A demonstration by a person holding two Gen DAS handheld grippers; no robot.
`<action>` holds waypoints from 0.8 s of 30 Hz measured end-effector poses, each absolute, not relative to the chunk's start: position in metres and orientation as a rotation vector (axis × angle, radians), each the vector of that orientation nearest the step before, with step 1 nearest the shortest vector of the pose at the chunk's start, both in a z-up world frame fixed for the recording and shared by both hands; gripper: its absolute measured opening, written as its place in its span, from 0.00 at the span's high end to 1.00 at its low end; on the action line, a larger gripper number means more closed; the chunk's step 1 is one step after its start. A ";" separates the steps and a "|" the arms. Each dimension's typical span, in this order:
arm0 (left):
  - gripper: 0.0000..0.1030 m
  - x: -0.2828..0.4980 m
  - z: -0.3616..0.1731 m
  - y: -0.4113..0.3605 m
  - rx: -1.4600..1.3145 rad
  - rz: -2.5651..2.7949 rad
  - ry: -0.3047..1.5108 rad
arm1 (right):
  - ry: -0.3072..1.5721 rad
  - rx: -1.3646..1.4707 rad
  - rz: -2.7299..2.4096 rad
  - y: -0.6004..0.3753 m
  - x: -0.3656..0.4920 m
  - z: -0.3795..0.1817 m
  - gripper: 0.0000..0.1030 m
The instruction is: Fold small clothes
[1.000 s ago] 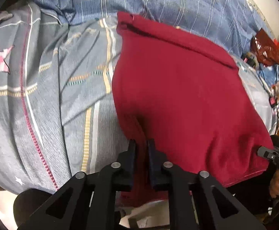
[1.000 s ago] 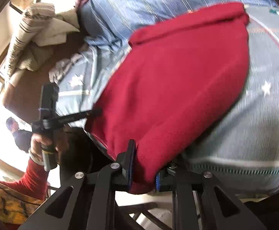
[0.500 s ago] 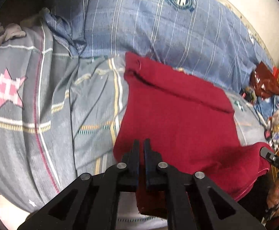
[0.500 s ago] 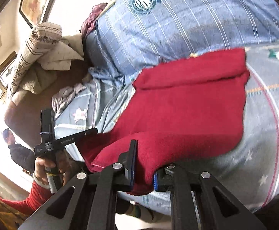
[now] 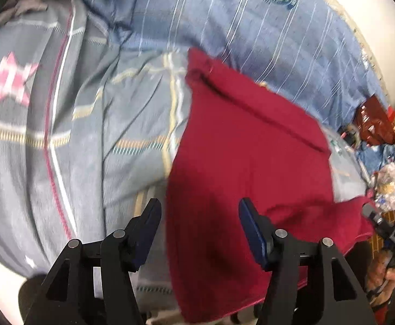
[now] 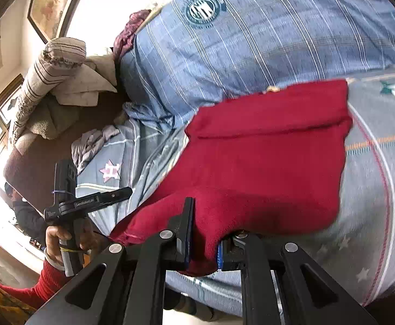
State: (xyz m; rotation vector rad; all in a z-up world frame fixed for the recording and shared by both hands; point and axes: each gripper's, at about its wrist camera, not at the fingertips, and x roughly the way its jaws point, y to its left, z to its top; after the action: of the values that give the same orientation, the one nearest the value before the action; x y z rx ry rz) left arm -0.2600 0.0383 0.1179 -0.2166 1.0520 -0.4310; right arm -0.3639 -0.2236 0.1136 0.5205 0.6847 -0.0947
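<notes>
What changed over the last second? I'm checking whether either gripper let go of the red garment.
The left gripper let go: its jaws are opening, with the red garment loose between them. The right gripper stays clamped on its near corner.

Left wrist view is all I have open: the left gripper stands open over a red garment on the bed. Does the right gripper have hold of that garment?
Observer: Yes. In the right wrist view the right gripper is shut on a bunched near corner of the red garment.
Reviewer: And is the left gripper touching the cloth from that side?
Observer: No. The left gripper is opening, with its fingers off the left edge of the garment, over the grey star-patterned bedcover.
Reviewer: Anything else past the bed?
Observer: A striped rolled bolster lies on folded bedding at the far left.
</notes>
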 end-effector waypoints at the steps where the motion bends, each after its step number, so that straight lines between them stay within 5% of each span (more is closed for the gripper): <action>1: 0.43 -0.263 0.114 0.039 -0.215 -0.421 1.061 | 0.691 0.517 -0.097 -0.222 -0.365 0.112 0.88; 8: 0.46 -0.272 0.093 0.025 -0.177 -0.447 1.142 | 0.698 0.505 -0.094 -0.217 -0.373 0.113 0.88; 11: 0.88 -0.263 0.091 0.015 -0.164 -0.473 1.150 | 0.705 0.512 -0.096 -0.218 -0.375 0.109 0.88; 24: 0.93 -0.216 0.157 0.006 -0.254 -0.493 0.884 | 0.682 0.498 -0.140 -0.226 -0.370 0.127 0.88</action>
State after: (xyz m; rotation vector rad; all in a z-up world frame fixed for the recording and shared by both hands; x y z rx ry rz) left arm -0.2159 0.0061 0.1572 -0.2543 0.8836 -0.4927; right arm -0.3700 -0.2265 0.1269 0.4977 0.6823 -0.1402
